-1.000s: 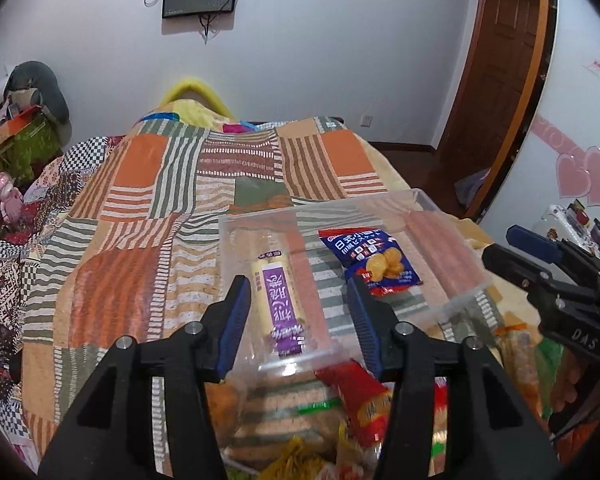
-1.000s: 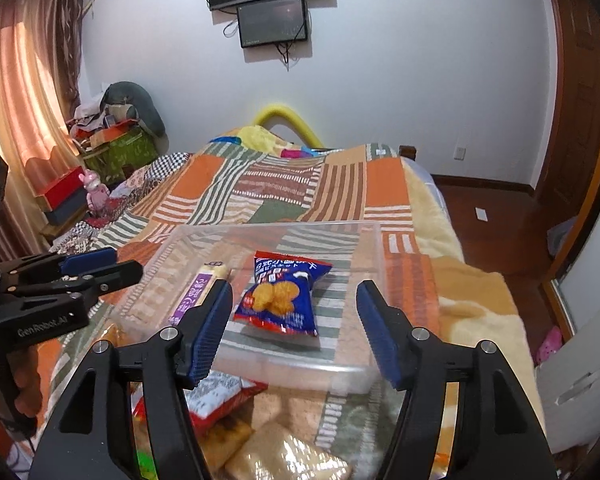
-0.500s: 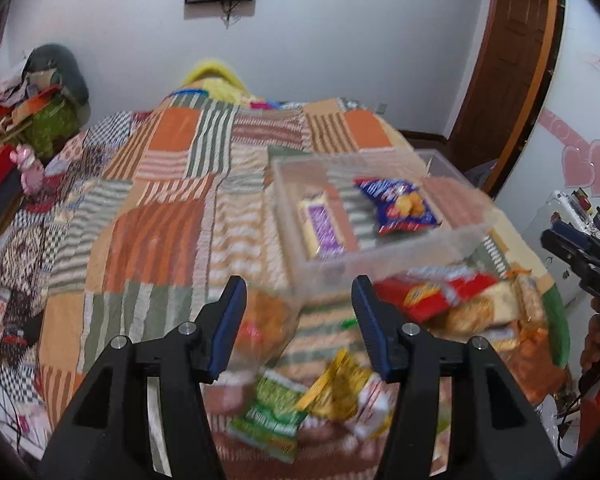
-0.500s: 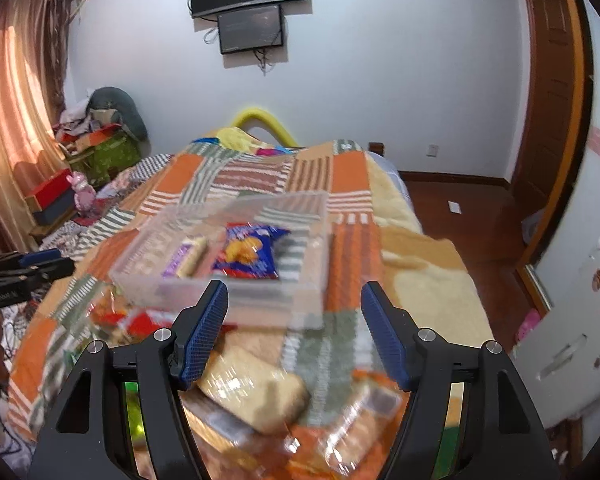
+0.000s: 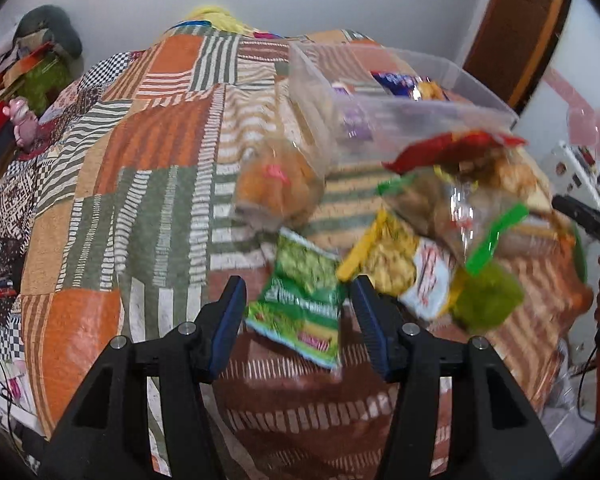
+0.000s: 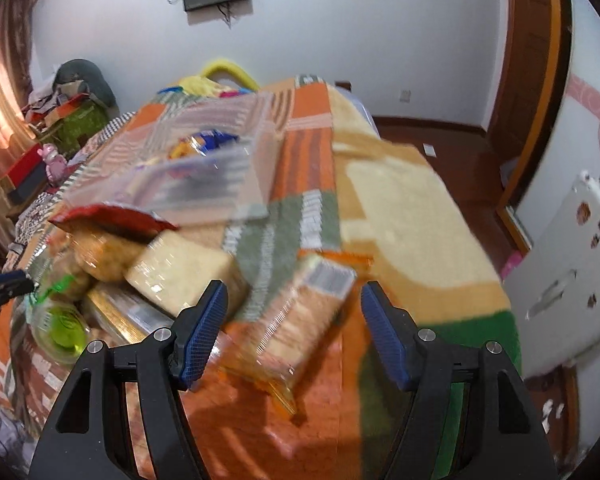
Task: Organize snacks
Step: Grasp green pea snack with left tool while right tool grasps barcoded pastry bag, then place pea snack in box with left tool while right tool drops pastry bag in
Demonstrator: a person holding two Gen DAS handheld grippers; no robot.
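Loose snack packets lie heaped on a patchwork bedspread in front of a clear plastic bin (image 5: 416,108); the bin (image 6: 204,184) holds a blue cracker bag (image 5: 404,82) and a purple bar. My left gripper (image 5: 298,322) is open, its jaws on either side of a green snack packet (image 5: 300,300), just above it. My right gripper (image 6: 294,330) is open over a clear-wrapped cracker pack with an orange edge (image 6: 300,320). A red bag (image 6: 108,216), a pale wafer block (image 6: 180,272) and a green cup (image 6: 60,332) lie to its left.
An orange bun bag (image 5: 280,184) and a yellow packet (image 5: 392,260) lie near the bin. The bed's right edge drops to a wooden floor (image 6: 460,148). A white cabinet (image 6: 572,272) stands at the right. Boxes and clutter (image 5: 32,76) line the left wall.
Both grippers have pulled back from the bin and tipped down toward the loose snack pile. The bin now lies farther off. Both stay open.
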